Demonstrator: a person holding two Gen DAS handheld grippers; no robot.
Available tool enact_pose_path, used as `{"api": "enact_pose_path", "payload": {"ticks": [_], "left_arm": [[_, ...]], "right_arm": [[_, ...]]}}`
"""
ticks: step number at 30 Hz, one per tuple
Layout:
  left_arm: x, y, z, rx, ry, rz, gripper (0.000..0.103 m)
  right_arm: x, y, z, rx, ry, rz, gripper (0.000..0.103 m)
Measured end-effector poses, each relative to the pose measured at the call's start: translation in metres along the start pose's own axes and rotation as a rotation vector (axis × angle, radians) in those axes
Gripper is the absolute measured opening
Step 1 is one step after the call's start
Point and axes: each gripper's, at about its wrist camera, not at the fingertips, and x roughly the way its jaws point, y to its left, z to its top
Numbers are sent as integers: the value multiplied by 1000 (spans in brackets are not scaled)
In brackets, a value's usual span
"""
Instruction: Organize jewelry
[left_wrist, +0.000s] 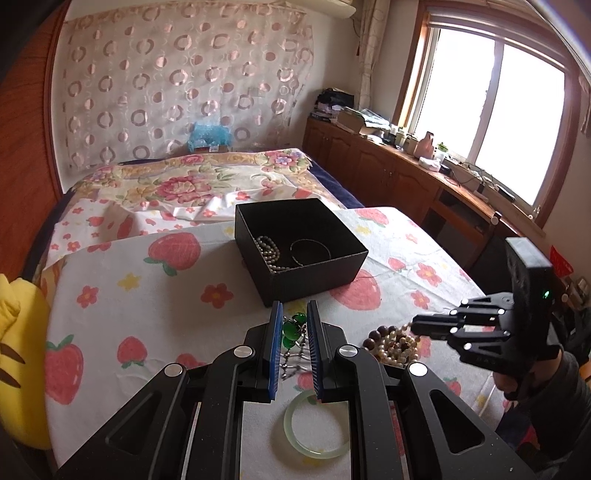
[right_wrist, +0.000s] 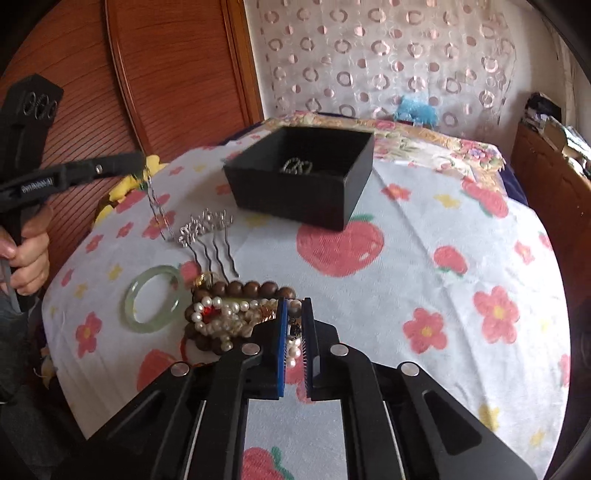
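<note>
nearest the left wrist camera, a pale green jade bangle (left_wrist: 316, 424) lies flat on the strawberry-print cloth (left_wrist: 147, 295), just under the left gripper (left_wrist: 293, 317). its blue-padded jaws are nearly closed on a green bead necklace (left_wrist: 291, 328) whose silver chain (right_wrist: 157, 206) hangs from the tips down to the cloth, as the right wrist view shows. beside the chain's end lie silver hairpins (right_wrist: 208, 230) with wavy prongs, touching the jewelry heap.

the right gripper (right_wrist: 294, 306) is down at the edge of that heap (right_wrist: 229, 314): brown wooden beads, pearl strands, a red stone and some gold pieces tangled together. its jaws are all but shut with pearls (right_wrist: 294, 347) and a dark bead between the pads, apparently pinched.

beyond both grippers stands the open black box (left_wrist: 301, 251), with nothing between it and the heap but bare cloth. inside it are a pearl strand (left_wrist: 267, 249) and a thin dark ring (left_wrist: 309, 251).

a yellow plush toy (left_wrist: 18, 350) sits at the cloth's left edge. behind are a floral bedspread (left_wrist: 192, 181), a curtain with ring patterns (left_wrist: 177, 85), wooden cabinets (left_wrist: 369, 162) with clutter on top under a bright window (left_wrist: 498, 118).

small white lettering on the left gripper's arm (right_wrist: 37, 182) is too blurred to read.
</note>
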Motion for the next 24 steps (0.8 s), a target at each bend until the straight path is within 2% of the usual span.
{"api": "enact_pose_path", "payload": {"ticks": [15,24], "left_arm": [[-6,-7,8,10,-26,7,12],[-13,-11,15,18,-47,20,12]], "right_arm": [[-64,8,48,-69,-167,-34,8],[-93,10,80,-108,-238,-73,8]]}}
